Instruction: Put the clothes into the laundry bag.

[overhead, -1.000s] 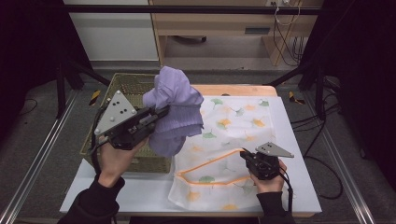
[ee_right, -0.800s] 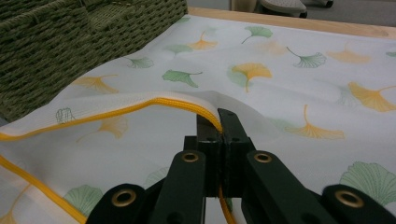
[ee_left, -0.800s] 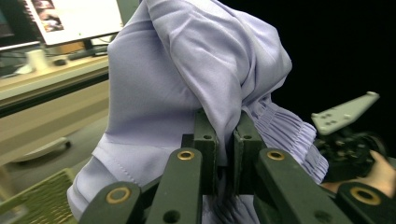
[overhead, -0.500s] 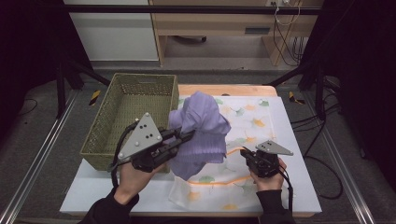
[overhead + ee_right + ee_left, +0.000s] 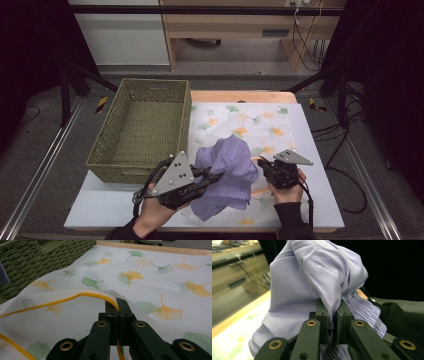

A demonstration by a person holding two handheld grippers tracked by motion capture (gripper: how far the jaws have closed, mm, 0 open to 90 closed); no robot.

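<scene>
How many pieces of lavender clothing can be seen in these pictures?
1. The lavender garment is pinched in the left gripper, above the leaf-printed mesh bag whose yellow-trimmed edge the right gripper holds. The woven basket looks empty; more could lie hidden inside the bag.

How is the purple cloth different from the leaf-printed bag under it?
The purple cloth is plain lilac; the leaf-printed bag is white with green and orange leaves and a yellow edge. The cloth hangs bunched from the left gripper; the bag lies spread on the table, its edge pinched by the right gripper. Both are soft fabric.
</scene>
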